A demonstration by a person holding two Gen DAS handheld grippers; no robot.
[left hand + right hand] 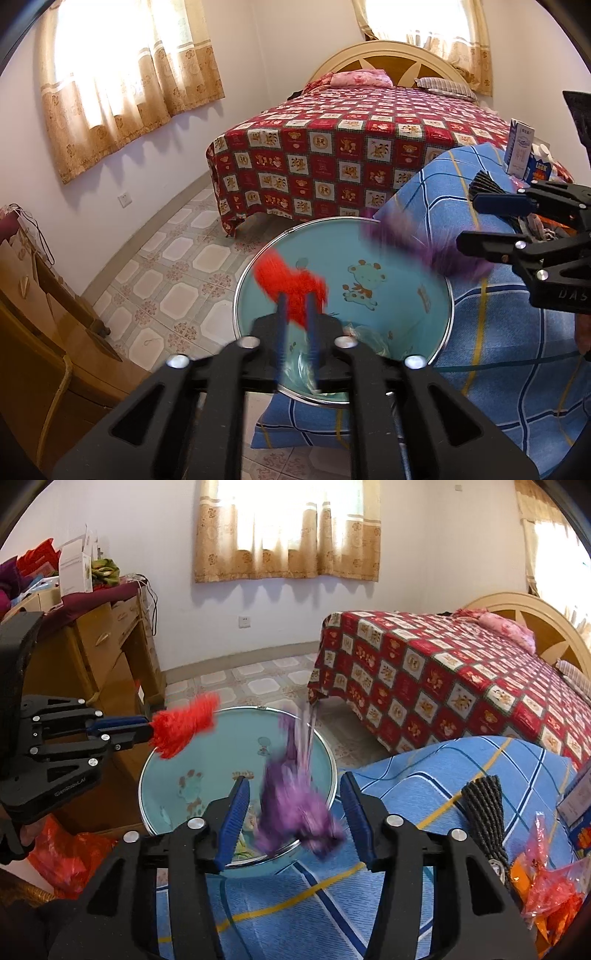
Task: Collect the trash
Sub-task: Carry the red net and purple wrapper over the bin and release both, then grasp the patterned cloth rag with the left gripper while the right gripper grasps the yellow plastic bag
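Observation:
A round teal bin with a cartoon print stands on the floor beside a table under a blue plaid cloth. My left gripper is shut on a red feather and holds it over the bin's mouth. My right gripper is open above the bin's near rim. A purple feather, blurred, is in the air between its fingers, loose and over the bin.
A dark grey tassel, red and orange plastic wrappers and small cartons lie on the blue cloth. A bed with a red checked cover stands behind. A wooden dresser stands left. A red plastic bag lies on the floor.

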